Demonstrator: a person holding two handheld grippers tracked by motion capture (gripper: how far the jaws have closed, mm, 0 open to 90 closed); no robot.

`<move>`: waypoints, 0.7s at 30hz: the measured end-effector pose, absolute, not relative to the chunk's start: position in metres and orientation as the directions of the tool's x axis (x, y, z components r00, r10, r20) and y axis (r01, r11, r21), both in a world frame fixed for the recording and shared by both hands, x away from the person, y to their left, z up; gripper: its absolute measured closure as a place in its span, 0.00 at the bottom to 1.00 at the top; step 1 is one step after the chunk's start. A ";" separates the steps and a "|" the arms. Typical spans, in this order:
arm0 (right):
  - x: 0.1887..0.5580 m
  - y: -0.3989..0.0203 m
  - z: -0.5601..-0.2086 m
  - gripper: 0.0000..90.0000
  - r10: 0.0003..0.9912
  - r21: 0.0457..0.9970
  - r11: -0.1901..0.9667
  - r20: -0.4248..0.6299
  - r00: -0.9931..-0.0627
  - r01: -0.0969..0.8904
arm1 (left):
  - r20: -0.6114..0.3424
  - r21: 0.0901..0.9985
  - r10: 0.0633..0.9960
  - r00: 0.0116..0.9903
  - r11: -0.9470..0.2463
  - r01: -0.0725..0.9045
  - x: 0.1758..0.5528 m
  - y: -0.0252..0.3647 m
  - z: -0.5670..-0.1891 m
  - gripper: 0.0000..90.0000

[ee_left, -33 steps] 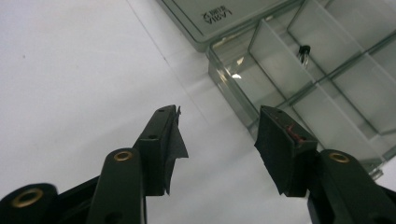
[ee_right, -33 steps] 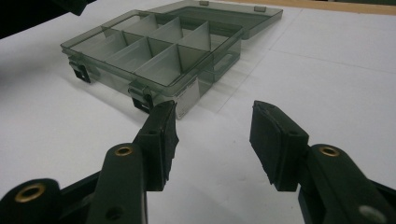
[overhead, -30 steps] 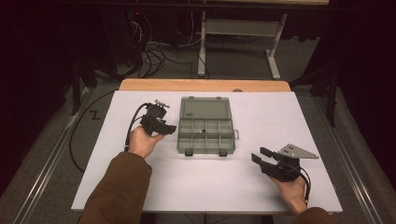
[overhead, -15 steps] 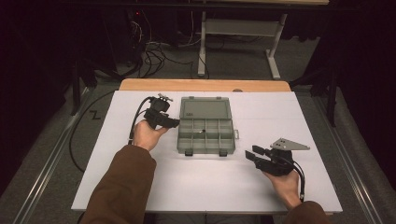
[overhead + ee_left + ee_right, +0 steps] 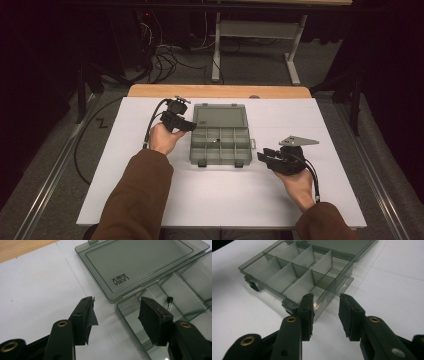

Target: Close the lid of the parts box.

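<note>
At the lower right of the high view, the right gripper (image 5: 265, 156) lay just beside the near right corner of the organiser box (image 5: 220, 147); its jaws had just been closing, yet stood apart with only that corner between them, untouched. Mid-frame, the box sat open on the white table (image 5: 225, 200), its lid (image 5: 219, 116) flat behind. At the upper left, the left gripper (image 5: 186, 125) gaped wide at the box's left edge, holding nothing.

Open organizer box (image 5: 220, 139) mid-table, sides free
</note>
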State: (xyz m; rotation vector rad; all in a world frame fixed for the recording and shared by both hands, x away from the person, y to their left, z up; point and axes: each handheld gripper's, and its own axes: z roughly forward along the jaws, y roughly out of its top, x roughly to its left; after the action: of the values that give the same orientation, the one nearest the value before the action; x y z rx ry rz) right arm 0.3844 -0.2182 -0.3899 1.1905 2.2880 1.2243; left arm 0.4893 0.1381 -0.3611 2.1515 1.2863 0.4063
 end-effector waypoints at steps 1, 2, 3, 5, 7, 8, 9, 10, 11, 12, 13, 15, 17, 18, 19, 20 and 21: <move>0.386 -0.217 -0.389 0.73 0.777 0.789 0.301 0.123 -0.618 0.536 | -0.039 0.631 0.874 0.484 -0.354 0.690 0.490 0.137 -0.361 0.50; 0.388 -0.216 -0.389 0.73 0.779 0.785 0.301 0.125 -0.615 0.542 | -0.039 0.633 0.873 0.487 -0.356 0.688 0.490 0.137 -0.360 0.50; 0.390 -0.215 -0.388 0.73 0.778 0.782 0.309 0.120 -0.616 0.541 | -0.039 0.631 0.873 0.487 -0.356 0.690 0.491 0.137 -0.360 0.49; 0.395 -0.212 -0.387 0.73 0.780 0.771 0.323 0.112 -0.616 0.549 | -0.037 0.626 0.873 0.486 -0.359 0.692 0.493 0.137 -0.360 0.49; 0.399 -0.209 -0.386 0.73 0.782 0.761 0.331 0.110 -0.614 0.558 | -0.038 0.627 0.874 0.484 -0.356 0.693 0.495 0.137 -0.360 0.49; 0.401 -0.208 -0.386 0.73 0.782 0.754 0.338 0.108 -0.614 0.563 | -0.041 0.627 0.875 0.482 -0.353 0.695 0.495 0.137 -0.359 0.49; 0.403 -0.206 -0.386 0.73 0.782 0.747 0.343 0.108 -0.613 0.570 | -0.045 0.628 0.875 0.482 -0.350 0.695 0.496 0.137 -0.359 0.49; 0.405 -0.205 -0.386 0.73 0.782 0.741 0.351 0.106 -0.615 0.573 | -0.045 0.628 0.876 0.481 -0.349 0.695 0.497 0.137 -0.359 0.49; 0.407 -0.203 -0.386 0.73 0.782 0.734 0.357 0.104 -0.615 0.578 | -0.048 0.627 0.877 0.479 -0.347 0.697 0.498 0.137 -0.359 0.49; 0.408 -0.202 -0.386 0.73 0.782 0.730 0.359 0.106 -0.615 0.582 | -0.053 0.627 0.878 0.476 -0.342 0.700 0.499 0.137 -0.360 0.49; 0.410 -0.201 -0.385 0.73 0.783 0.728 0.358 0.107 -0.613 0.585 | -0.055 0.625 0.878 0.475 -0.341 0.702 0.501 0.136 -0.360 0.49; 0.413 -0.200 -0.384 0.73 0.785 0.724 0.357 0.111 -0.610 0.590 | -0.054 0.620 0.880 0.473 -0.341 0.706 0.504 0.136 -0.361 0.49; 0.417 -0.198 -0.383 0.75 0.785 0.715 0.364 0.110 -0.610 0.597 | -0.061 0.620 0.881 0.470 -0.335 0.709 0.508 0.134 -0.362 0.48; 0.418 -0.197 -0.383 0.76 0.785 0.709 0.365 0.114 -0.609 0.604 | -0.063 0.617 0.882 0.467 -0.334 0.713 0.510 0.134 -0.362 0.48; 0.420 -0.197 -0.382 0.76 0.786 0.708 0.362 0.118 -0.607 0.606 | -0.066 0.615 0.883 0.466 -0.332 0.716 0.511 0.133 -0.362 0.48; 0.422 -0.197 -0.381 0.76 0.788 0.706 0.358 0.123 -0.604 0.611 | -0.071 0.614 0.884 0.463 -0.326 0.718 0.513 0.132 -0.363 0.48; 0.424 -0.196 -0.381 0.77 0.789 0.703 0.358 0.125 -0.602 0.615 | -0.075 0.615 0.884 0.461 -0.323 0.720 0.514 0.132 -0.363 0.48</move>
State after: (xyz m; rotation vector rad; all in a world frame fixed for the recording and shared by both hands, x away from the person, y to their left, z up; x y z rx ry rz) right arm 0.4238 -0.1962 -0.3809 1.2587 2.3861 1.0782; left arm 0.5144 0.1318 -0.3626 2.1309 1.3295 0.3677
